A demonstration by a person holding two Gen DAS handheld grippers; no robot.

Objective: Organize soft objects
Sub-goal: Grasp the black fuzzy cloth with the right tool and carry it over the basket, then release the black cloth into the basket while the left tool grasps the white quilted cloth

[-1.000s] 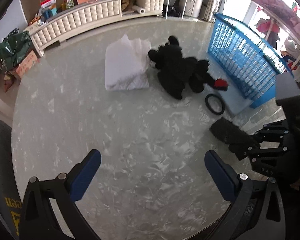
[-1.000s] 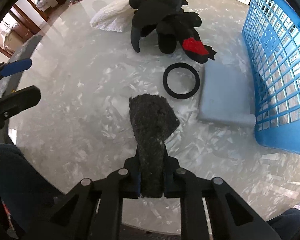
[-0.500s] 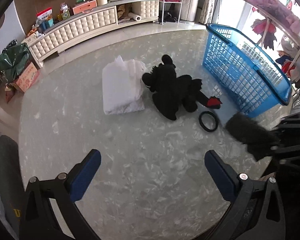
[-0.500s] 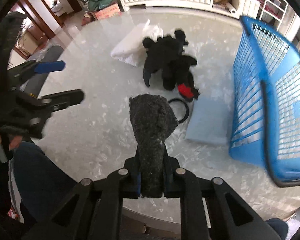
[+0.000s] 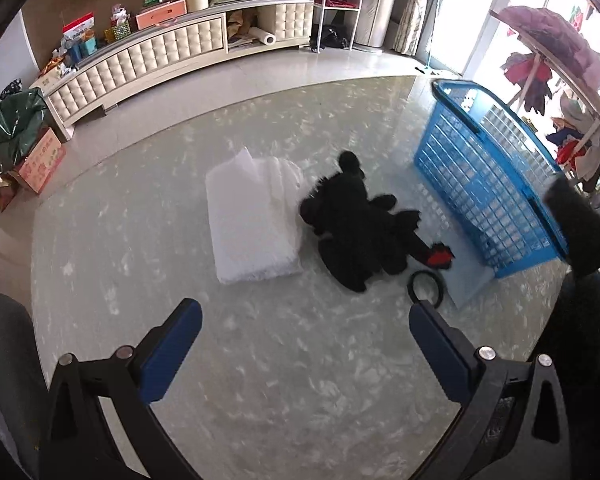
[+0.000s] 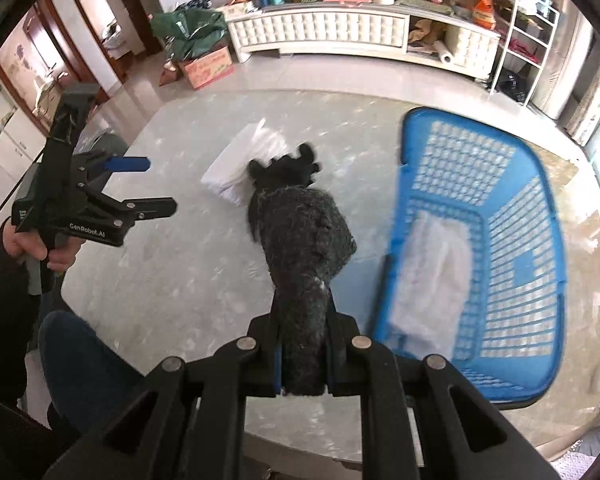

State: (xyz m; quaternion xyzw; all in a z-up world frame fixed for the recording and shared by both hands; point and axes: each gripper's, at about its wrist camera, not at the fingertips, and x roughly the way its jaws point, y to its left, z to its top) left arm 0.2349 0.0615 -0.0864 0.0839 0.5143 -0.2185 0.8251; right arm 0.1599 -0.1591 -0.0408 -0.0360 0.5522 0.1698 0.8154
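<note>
My right gripper (image 6: pixel 302 356) is shut on a dark grey fuzzy cloth (image 6: pixel 304 236) and holds it high above the table, just left of the blue basket (image 6: pixel 512 208). The cloth also shows in the left wrist view (image 5: pixel 576 224) by the basket (image 5: pixel 480 184). A white cloth (image 6: pixel 432 276) lies inside the basket. My left gripper (image 5: pixel 304 344) is open and empty above the table; it shows at the left of the right wrist view (image 6: pixel 140 188). A black plush toy (image 5: pixel 360 232), a white folded pad (image 5: pixel 252 220), a black ring (image 5: pixel 426 286) and a pale blue pad (image 5: pixel 470 278) lie on the table.
The round marble table (image 5: pixel 260 360) has its edge close to both grippers. A cream cabinet (image 5: pixel 160 60) lines the far wall. A clothes rack (image 5: pixel 560 80) stands behind the basket. The person's legs (image 6: pixel 84 360) are at the table's near left.
My right gripper has lifted the grey cloth off the table and carried it up and right, beside the basket. My left gripper has risen and pulled back, still open.
</note>
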